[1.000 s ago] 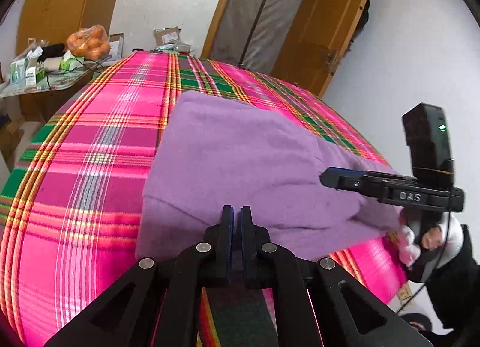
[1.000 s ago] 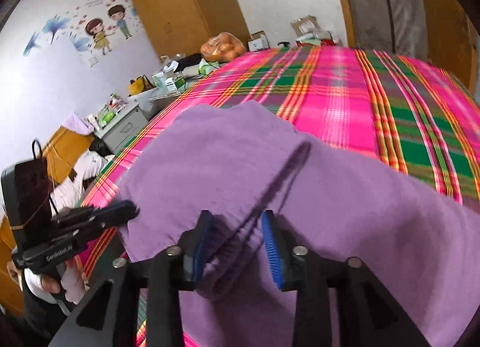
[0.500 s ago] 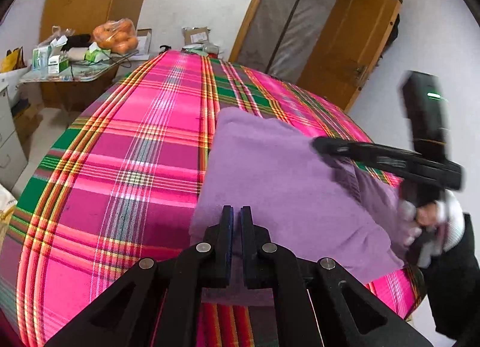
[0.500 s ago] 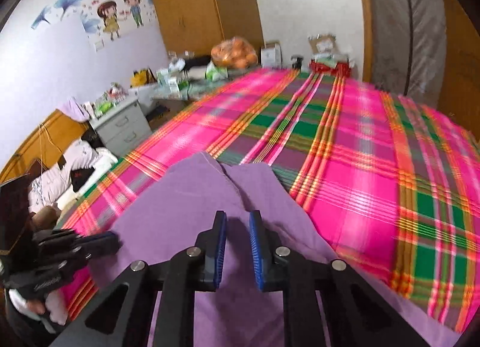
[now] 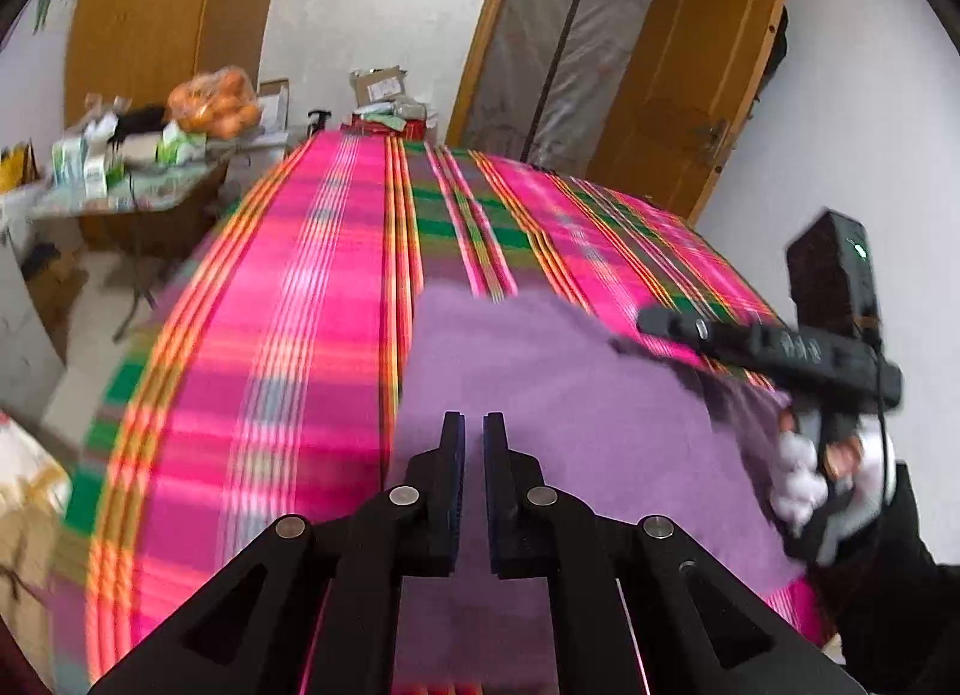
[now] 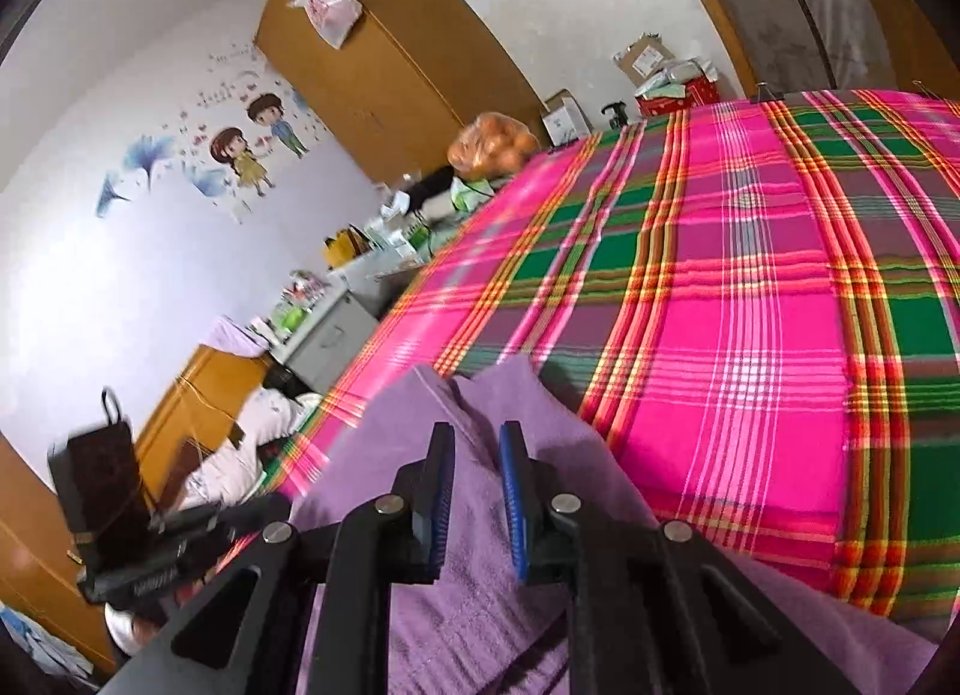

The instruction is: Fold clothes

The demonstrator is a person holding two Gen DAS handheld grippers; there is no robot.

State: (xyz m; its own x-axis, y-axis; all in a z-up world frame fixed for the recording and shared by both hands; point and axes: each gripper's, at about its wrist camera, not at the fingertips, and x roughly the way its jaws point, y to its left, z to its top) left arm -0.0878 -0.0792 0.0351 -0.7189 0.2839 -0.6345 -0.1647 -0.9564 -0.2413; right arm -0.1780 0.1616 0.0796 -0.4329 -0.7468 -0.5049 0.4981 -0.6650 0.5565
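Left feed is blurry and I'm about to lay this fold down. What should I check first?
1. Cloth between the right gripper fingers: ok, the garment shows in the gap. Firm grip: cannot tell.
2. Left gripper pinching cloth: cannot tell. Its jaws are nearly closed over the garment.
3. Bedspread ahead free of objects: ok.
4. Garment flat: not ok, it is bunched near the right gripper.
5. Grippers apart from each other: ok in both views.
6. Sharp view: not ok, the left view is motion-blurred.
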